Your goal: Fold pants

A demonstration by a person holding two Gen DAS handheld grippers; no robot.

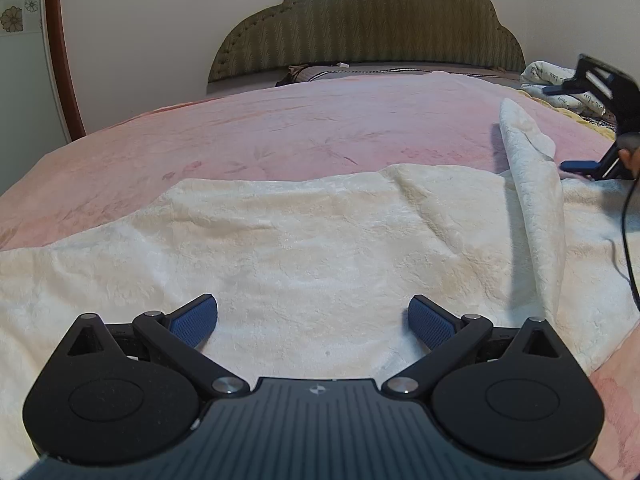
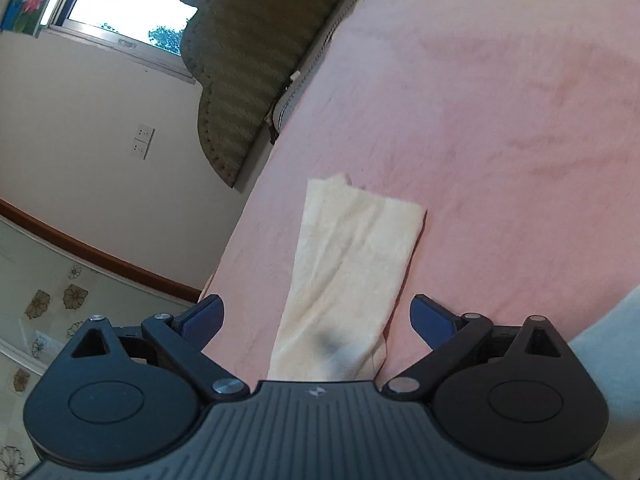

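- Pants [image 1: 320, 240]: cream, plush, spread flat across the near part of the pink bed [image 1: 280, 128]. Right end runs out of the left wrist view; a fold [image 1: 532, 184] stands up there, its far side hidden.
- Left gripper [image 1: 313, 322]: jaws wide apart, low over the pants, nothing between the pads. Contact with the fabric can't be told.
- Right gripper [image 2: 316, 322]: jaws spread wide. A pant leg [image 2: 352, 264] stretches ahead along the bed; its near end disappears under the gripper body, so its start is hidden. Pads not pressing on it.
- Right wrist view is tilted and slightly blurred.
- From the left camera the right gripper [image 1: 576, 128] shows at the frame's right edge, partly cut off; part of a hand [image 1: 630, 156] just visible behind it.
- Headboard [image 1: 368, 28] at the far end; bedding [image 1: 560, 84] at far right, mostly blocked.
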